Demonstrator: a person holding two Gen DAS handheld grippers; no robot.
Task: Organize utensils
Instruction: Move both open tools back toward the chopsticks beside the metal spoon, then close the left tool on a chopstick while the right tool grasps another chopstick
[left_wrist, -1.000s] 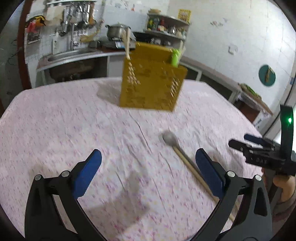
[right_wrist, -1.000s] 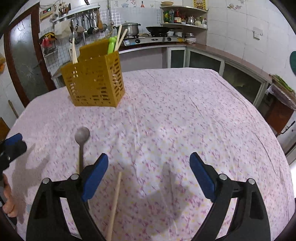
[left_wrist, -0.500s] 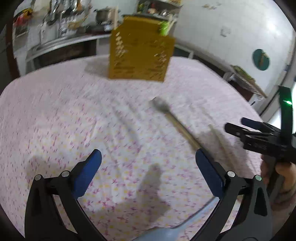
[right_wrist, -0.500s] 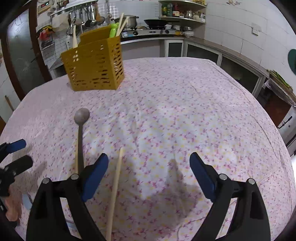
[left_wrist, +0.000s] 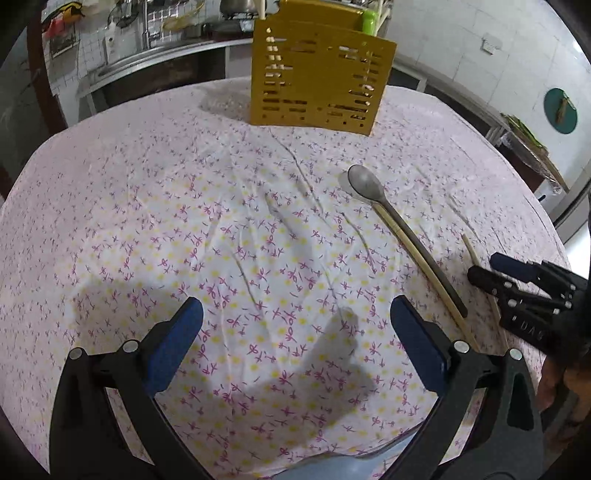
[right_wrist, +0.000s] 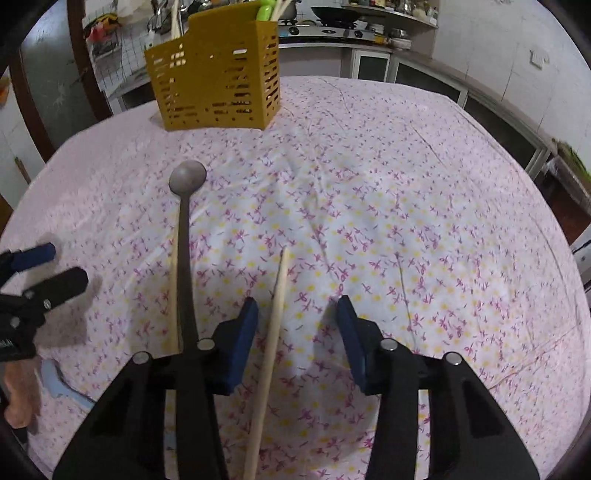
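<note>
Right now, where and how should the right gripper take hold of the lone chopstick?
Grip the lone chopstick mid-shaft, from above, with the right gripper straddling it. It lies flat on the tablecloth, so only its sides offer purchase. The open jaws already bracket it, nearer the left finger. The spoon and second chopstick lie apart, outside the jaws.

We see a cloth table cover (left_wrist: 229, 236), thin, creased, matt, printed with small flowers. The yellow basket (right_wrist: 218, 74) looks like smooth slotted plastic. The spoon (right_wrist: 183, 236) is dull grey, matt; the chopstick (right_wrist: 271, 339) pale bare wood.
</note>
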